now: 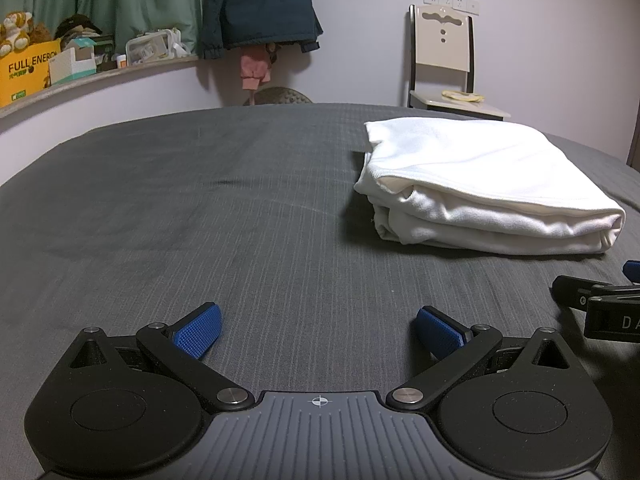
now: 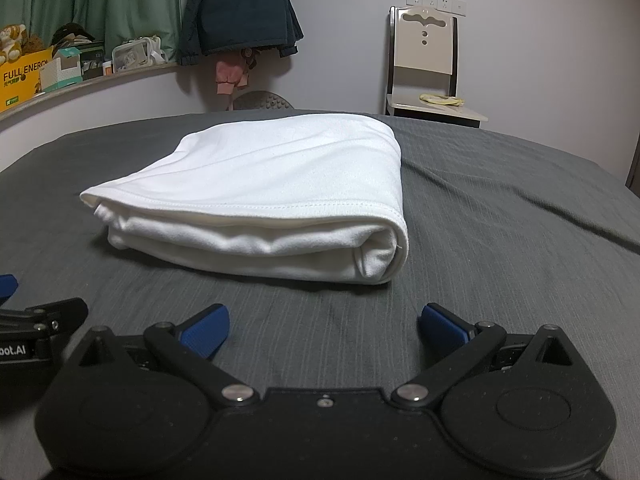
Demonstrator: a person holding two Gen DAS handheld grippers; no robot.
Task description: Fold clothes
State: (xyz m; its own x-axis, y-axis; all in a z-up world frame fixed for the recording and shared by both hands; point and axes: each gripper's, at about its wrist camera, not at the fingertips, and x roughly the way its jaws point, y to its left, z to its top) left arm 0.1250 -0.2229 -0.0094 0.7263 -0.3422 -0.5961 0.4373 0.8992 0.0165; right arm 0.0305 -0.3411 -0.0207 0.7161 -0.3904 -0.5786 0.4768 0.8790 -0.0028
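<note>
Shirt [image 2: 256, 196] lies folded on the bed [image 2: 500, 240]; both grippers (left gripper [image 1: 318, 330], right gripper [image 2: 324, 330]) hover wide open, empty; leave the fold untouched.

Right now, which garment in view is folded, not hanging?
The white garment, folded in a stack on the grey bed. The dark jacket and pink garment hang on the far wall.

- Folded white garment [image 1: 484, 184] lies flat on the grey bedsheet [image 1: 200, 220].
- Left gripper [image 1: 319, 330] sits near the garment, short of its folded edge, jaws spread wide, nothing between the blue pads [image 1: 199, 330].
- Right gripper [image 1: 600, 300] is partly visible just beside the garment's near corner; jaw position unclear.
</note>
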